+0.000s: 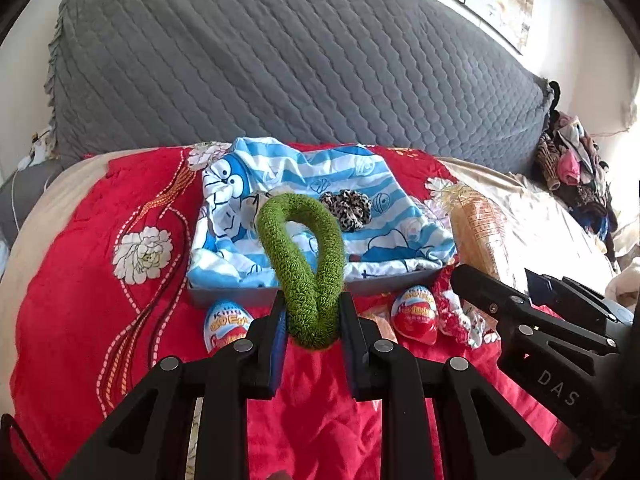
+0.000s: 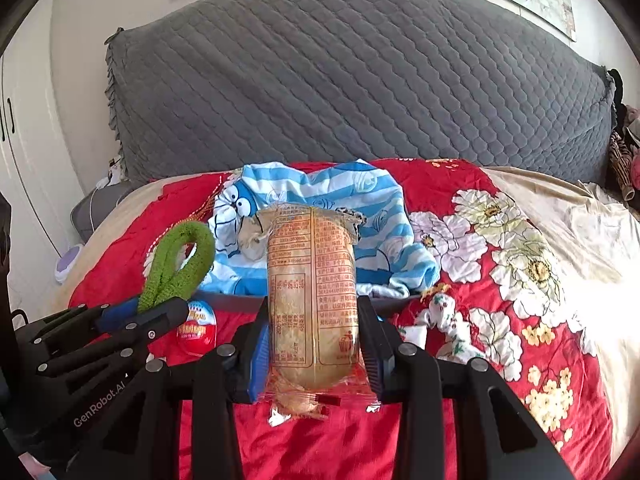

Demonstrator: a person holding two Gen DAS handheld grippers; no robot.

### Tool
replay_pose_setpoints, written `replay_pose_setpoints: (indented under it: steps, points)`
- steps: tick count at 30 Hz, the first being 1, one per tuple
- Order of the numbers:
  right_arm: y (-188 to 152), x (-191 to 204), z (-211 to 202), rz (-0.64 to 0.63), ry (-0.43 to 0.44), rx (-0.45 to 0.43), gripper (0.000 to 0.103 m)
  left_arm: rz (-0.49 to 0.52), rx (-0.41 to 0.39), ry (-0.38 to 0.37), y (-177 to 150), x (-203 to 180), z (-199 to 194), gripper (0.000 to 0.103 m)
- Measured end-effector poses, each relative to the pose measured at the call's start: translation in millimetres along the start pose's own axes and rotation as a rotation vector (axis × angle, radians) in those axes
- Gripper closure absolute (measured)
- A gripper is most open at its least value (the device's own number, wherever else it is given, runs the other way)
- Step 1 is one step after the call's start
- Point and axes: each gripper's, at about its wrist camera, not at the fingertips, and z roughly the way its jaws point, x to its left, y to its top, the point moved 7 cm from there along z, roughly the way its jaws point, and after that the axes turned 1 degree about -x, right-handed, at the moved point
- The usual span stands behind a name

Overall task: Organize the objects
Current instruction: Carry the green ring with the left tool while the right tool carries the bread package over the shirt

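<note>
My left gripper is shut on a fuzzy green scrunchie, whose loop stands up over the near edge of a grey box lined with blue-and-white striped cartoon cloth. A leopard-print scrunchie lies inside the box. My right gripper is shut on a clear-wrapped bread packet, held in front of the box; in the left wrist view the bread packet shows at the right. Two chocolate eggs lie on the red quilt before the box. A red-and-white floral scrunchie rests at the right.
The red floral quilt covers the bed, with a beige sheet at its right. A grey quilted headboard rises behind. A pile of clothes sits at the far right. A white wardrobe stands at the left.
</note>
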Motion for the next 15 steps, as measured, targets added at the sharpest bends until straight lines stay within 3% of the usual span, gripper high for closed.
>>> replay_pose_setpoints:
  steps: [15]
  points:
    - [26, 8, 38, -0.01, 0.017, 0.009, 0.064, -0.015, 0.005, -0.008, 24, 11, 36, 0.079]
